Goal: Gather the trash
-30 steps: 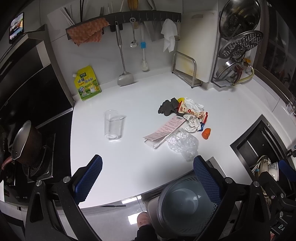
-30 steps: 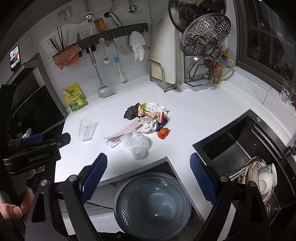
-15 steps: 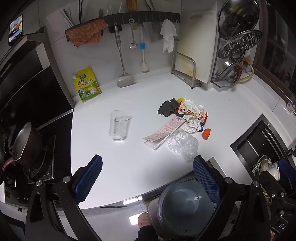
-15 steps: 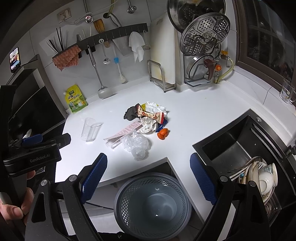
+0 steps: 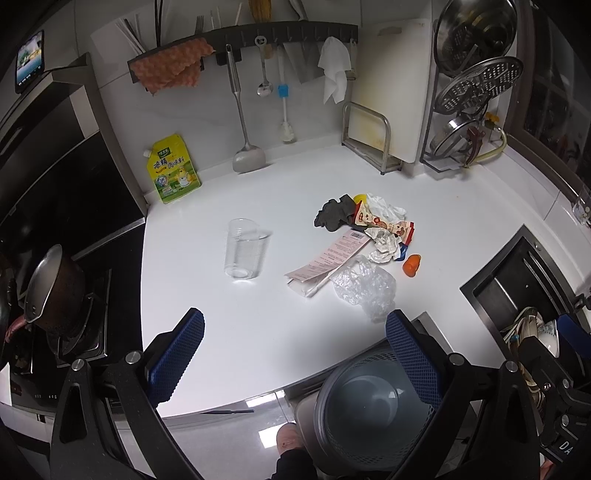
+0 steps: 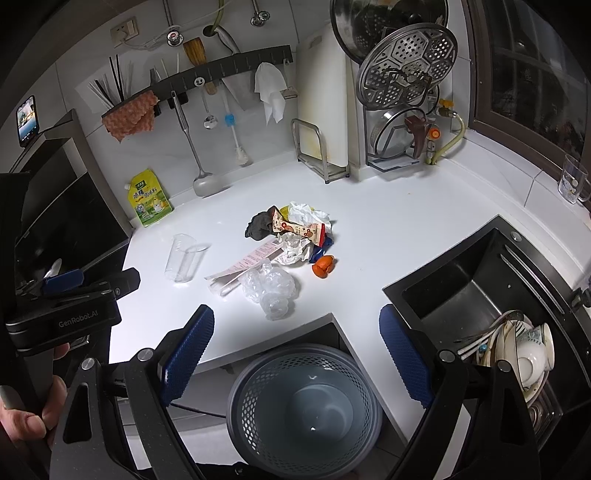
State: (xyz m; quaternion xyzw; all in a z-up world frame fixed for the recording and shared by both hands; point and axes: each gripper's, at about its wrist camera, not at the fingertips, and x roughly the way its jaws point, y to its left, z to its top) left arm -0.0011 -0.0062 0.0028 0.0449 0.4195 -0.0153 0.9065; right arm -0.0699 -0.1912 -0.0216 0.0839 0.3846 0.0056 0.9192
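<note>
Two grippers agape | receipt (image 5: 330, 257) — long axis diagonal, near-left to far-right

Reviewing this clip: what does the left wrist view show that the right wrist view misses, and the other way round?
Only the left wrist view shows the pot on the stove. Only the right wrist view shows the wall socket, the glass on the window ledge, and a hand holding the left gripper. Both show the trash pile, the clear cup, the empty bin and the sink.

White countertop (image 5: 332, 177), tiled wall (image 5: 207, 122), dark window (image 6: 532, 81).
</note>
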